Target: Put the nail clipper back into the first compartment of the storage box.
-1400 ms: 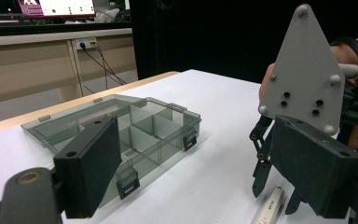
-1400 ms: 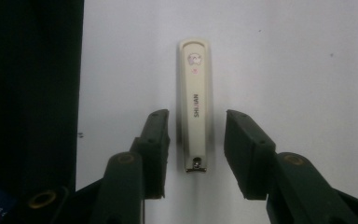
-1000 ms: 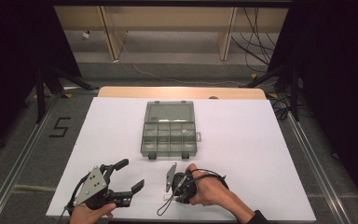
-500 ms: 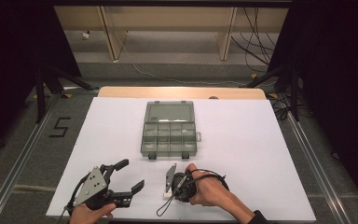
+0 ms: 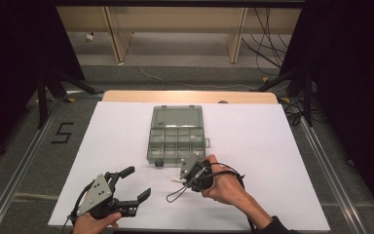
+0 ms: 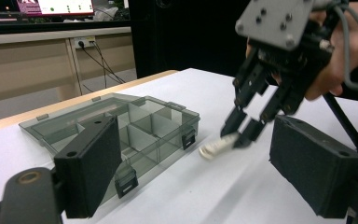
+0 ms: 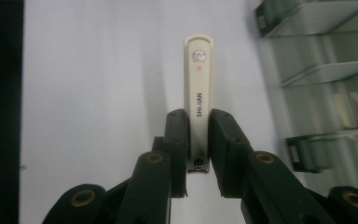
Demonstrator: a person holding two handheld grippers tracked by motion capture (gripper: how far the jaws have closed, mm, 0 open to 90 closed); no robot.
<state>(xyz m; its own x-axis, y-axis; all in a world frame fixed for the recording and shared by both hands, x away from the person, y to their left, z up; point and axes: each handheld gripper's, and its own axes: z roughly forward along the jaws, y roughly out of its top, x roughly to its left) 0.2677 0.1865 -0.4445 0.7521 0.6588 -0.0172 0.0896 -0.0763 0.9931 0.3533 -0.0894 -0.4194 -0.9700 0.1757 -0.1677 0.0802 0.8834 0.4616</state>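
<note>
From above, a cream nail clipper (image 5: pixel 177 179) is seen gripped in the right gripper (image 5: pixel 187 174) just near of the open organiser box (image 5: pixel 177 134), the left gripper (image 5: pixel 135 183) gaping empty; close-up, the shut jaws pinch the clipper's hinge end, transfer into a compartment judged next.

A white table (image 5: pixel 282 146) stands above trailing floor cables (image 5: pixel 268 34).

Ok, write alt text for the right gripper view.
The right tool is shut on a cream nail clipper, gripping it near its base so that it points up the frame over the white table. A clear grey organizer box with an open lid lies along the right edge.
</note>
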